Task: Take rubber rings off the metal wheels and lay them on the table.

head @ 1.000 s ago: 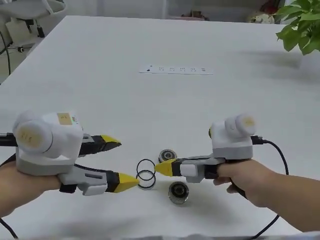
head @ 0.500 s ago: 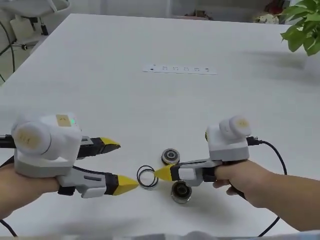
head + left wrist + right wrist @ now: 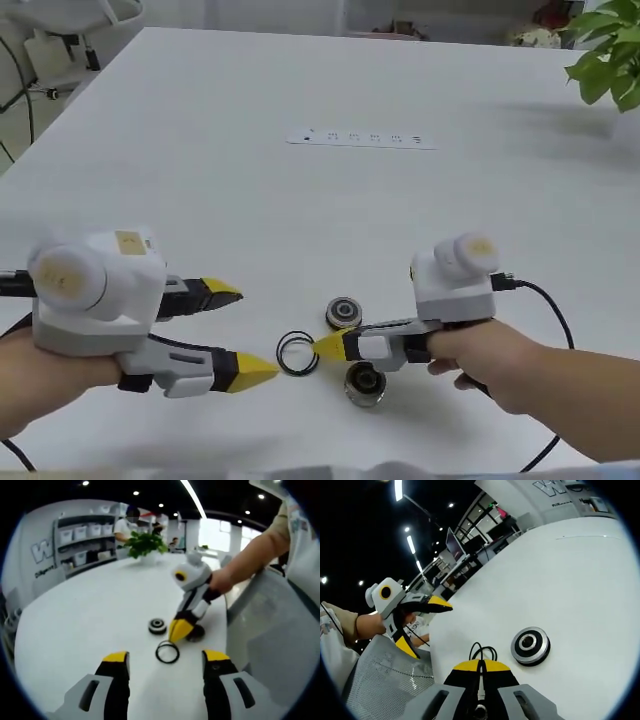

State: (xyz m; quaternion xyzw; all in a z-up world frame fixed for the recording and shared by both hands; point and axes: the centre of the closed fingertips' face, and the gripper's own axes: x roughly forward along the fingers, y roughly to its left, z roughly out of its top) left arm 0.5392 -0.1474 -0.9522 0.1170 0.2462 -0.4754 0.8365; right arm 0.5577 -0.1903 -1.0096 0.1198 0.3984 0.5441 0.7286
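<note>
Two metal wheels (image 3: 343,311) (image 3: 366,383) | two rubber rings (image 3: 297,353) | left gripper (image 3: 258,332) jaws open | right gripper (image 3: 320,347) jaws closed

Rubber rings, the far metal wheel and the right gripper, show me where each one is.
rubber rings (image 3: 297,354), head view, centre of the overlapping loops.
far metal wheel (image 3: 342,312), head view, its top face.
right gripper (image 3: 322,347), head view, its closed yellow tips.

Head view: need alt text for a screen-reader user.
The right gripper, shut, points at black rubber rings lying on a white table; the left gripper, open, faces it. One metal wheel sits just beyond the right gripper, a second wheel on its near side.
</note>
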